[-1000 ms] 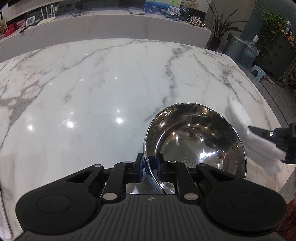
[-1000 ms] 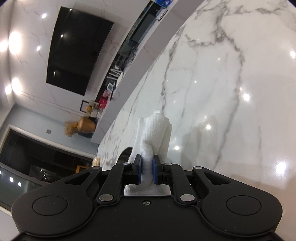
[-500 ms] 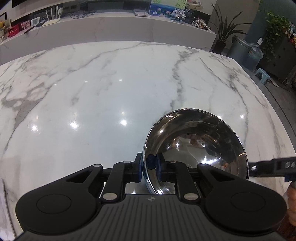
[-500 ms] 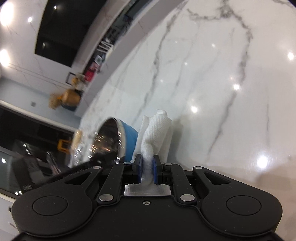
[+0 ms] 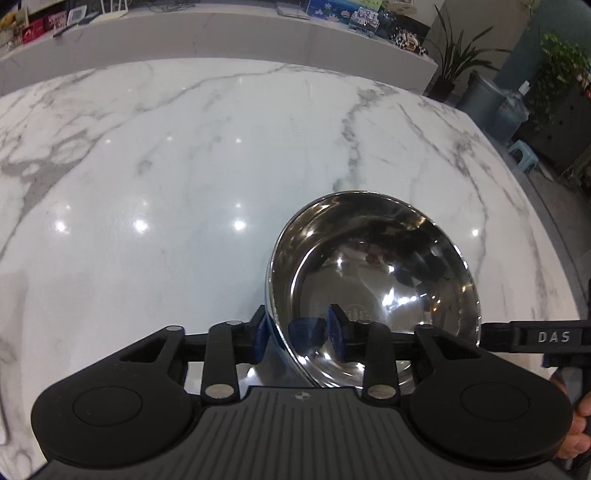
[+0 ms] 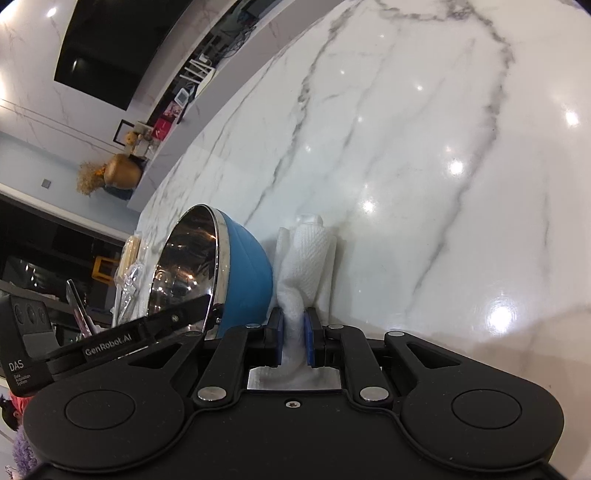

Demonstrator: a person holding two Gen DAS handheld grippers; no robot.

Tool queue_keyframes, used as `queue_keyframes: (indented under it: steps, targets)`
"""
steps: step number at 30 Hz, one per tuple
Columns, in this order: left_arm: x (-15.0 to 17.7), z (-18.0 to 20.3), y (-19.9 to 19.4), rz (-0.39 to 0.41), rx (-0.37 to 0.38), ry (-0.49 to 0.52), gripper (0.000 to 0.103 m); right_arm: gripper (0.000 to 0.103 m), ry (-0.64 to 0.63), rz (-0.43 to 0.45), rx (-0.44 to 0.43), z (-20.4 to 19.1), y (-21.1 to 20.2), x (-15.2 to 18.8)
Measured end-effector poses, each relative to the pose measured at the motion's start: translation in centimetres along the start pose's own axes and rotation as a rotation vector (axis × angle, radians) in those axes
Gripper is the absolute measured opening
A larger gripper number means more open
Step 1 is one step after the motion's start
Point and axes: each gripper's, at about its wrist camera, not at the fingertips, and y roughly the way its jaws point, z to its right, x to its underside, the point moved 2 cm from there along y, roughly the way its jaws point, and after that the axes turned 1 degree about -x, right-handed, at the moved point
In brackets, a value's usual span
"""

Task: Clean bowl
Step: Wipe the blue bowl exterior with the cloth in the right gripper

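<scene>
A steel bowl [image 5: 373, 269] with a blue outside stands tilted over the marble table. My left gripper [image 5: 297, 330] is shut on its near rim, one finger inside and one outside. In the right wrist view the bowl [image 6: 221, 273] shows from the side, its mouth facing left. My right gripper [image 6: 293, 334] is shut on a folded white paper towel [image 6: 308, 254] that sticks up just right of the bowl's blue wall, close to it. The right gripper's body [image 5: 535, 338] shows at the right edge of the left wrist view.
The white marble table [image 5: 184, 166] spreads ahead, its right edge [image 5: 546, 221] dropping to the floor. A plastic-wrapped packet [image 6: 129, 273] lies on the table beyond the bowl. A long counter with small items [image 5: 221, 26] runs behind the table.
The right gripper with the towel has swung toward the bowl, which now fills its left side. The towel has dropped out of the left wrist view. The bowl stays held.
</scene>
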Motion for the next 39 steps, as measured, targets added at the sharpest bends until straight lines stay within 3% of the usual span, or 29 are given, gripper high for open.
queue_keyframes:
  steps: [6, 12, 15, 23, 32, 39]
  targets:
    - [-0.1, -0.7, -0.3, 0.021, 0.017, 0.006, 0.013, 0.011, 0.012, 0.047, -0.025, 0.0, -1.1, -0.4]
    - [-0.3, -1.1, -0.4, 0.027, 0.031, 0.019, 0.013, 0.011, 0.066, 0.183, -0.146, 0.5, -3.4, -1.1]
    - [-0.3, -0.8, -0.3, 0.025, 0.051, 0.037, 0.013, 0.011, 0.065, 0.189, -0.164, 0.5, -3.5, -1.2]
    - [-0.5, -0.3, 0.0, 0.035, 0.052, 0.053, 0.013, 0.011, 0.077, 0.116, -0.083, 1.1, -2.1, -0.8]
    - [-0.3, -0.2, 0.0, 0.038, 0.041, 0.022, 0.013, 0.011, -0.014, 0.025, 0.030, 0.0, 0.0, 0.4]
    - [0.5, 0.2, 0.4, 0.013, 0.026, -0.032, 0.031, 0.011, -0.020, 0.023, 0.034, -0.2, 0.1, 0.3]
